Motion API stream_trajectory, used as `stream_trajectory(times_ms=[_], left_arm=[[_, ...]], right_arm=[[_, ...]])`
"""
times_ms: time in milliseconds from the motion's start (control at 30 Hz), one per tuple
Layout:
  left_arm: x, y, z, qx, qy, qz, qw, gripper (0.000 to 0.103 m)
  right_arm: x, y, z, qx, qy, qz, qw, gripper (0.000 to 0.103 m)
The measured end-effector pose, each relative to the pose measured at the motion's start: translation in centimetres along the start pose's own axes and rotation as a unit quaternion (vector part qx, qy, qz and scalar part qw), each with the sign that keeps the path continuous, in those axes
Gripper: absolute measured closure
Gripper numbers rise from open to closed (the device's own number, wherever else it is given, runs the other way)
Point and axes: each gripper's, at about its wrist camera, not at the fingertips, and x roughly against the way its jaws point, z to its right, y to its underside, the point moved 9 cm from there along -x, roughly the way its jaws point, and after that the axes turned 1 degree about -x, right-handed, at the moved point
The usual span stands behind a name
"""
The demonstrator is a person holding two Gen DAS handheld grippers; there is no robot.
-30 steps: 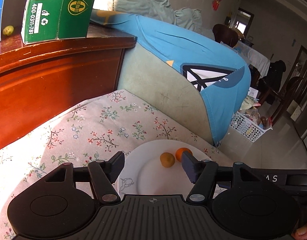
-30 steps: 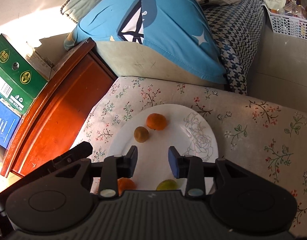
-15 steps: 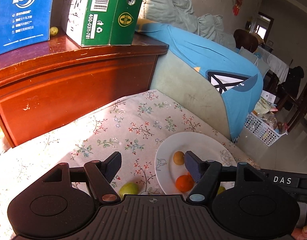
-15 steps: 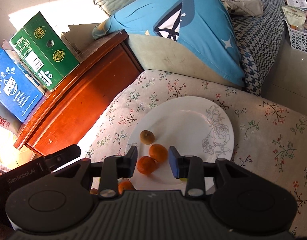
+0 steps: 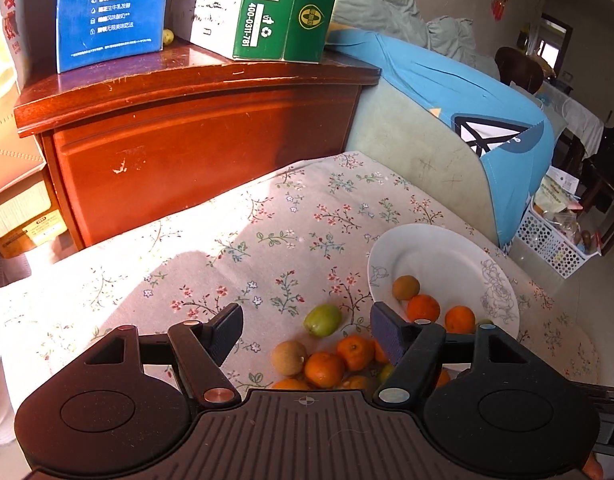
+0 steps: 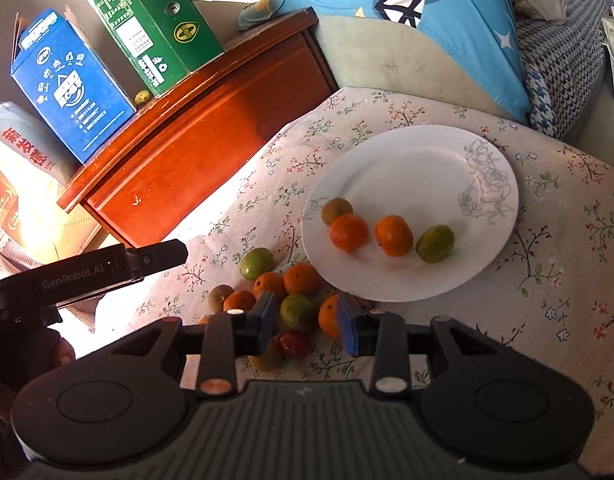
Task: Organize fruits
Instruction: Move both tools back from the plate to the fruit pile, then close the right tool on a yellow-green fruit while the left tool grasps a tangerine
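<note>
A white plate (image 6: 407,168) on the floral cloth holds a brown fruit (image 6: 336,210), two oranges (image 6: 349,232) and a green fruit (image 6: 435,243). Left of the plate, a pile of loose fruit (image 6: 283,292) lies on the cloth: oranges, green ones, brown ones and a small red one (image 6: 293,344). My right gripper (image 6: 305,312) hovers over this pile, narrowly open and gripping nothing. My left gripper (image 5: 307,324) hangs wide open above a green fruit (image 5: 322,320) and the pile's oranges (image 5: 325,368), left of the plate (image 5: 447,248). Its finger (image 6: 155,256) shows at the left in the right wrist view.
A red-brown wooden cabinet (image 5: 187,140) stands behind the cloth, with a blue box (image 5: 107,8), a green box (image 5: 283,8) and a small yellow-green fruit (image 5: 168,36) on top. A sofa with a blue cushion (image 5: 467,96) lies to the right. A white basket (image 5: 551,240) sits on the floor.
Both views have drawn back and swung left, bringing the loose fruit pile and the boxes on the cabinet into sight. The left jaws stand a little wider.
</note>
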Motion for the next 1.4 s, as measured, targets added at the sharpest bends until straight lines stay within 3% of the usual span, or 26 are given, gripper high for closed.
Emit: stream_trajectory(times_ms=[267, 633, 900, 1067, 1400], left_arm=[[-0.5, 2.5, -1.8, 0.001, -0.022, -0.025, 0.9994, 0.032], [-1.5, 3.8, -2.4, -0.008, -0.037, -0.043, 0.9984, 0.034], [-2.0, 4.5, -3.2, 0.004, -0.036, -0.057, 0.9977, 0.036], [-2.3, 5.1, -3.2, 0.005, -0.033, -0.063, 0.9975, 0.036], [-2.4, 5.3, -1.7, -0.003, -0.002, -0.057, 0.9983, 0.041]], right_arm=[[-1.6, 3.7, -2.3, 0.039, -0.005, -0.026, 0.999, 0.068], [-3.2, 4.6, -3.3, 0.057, 0.006, -0.033, 0.998, 0.068], [-4.8, 5.1, -3.8, 0.067, 0.024, -0.042, 0.997, 0.068], [-5.3, 5.2, -4.1, 0.085, 0.035, -0.034, 0.995, 0.078], [-3.3, 5.7, -3.3, 0.075, 0.028, -0.054, 0.995, 0.078]])
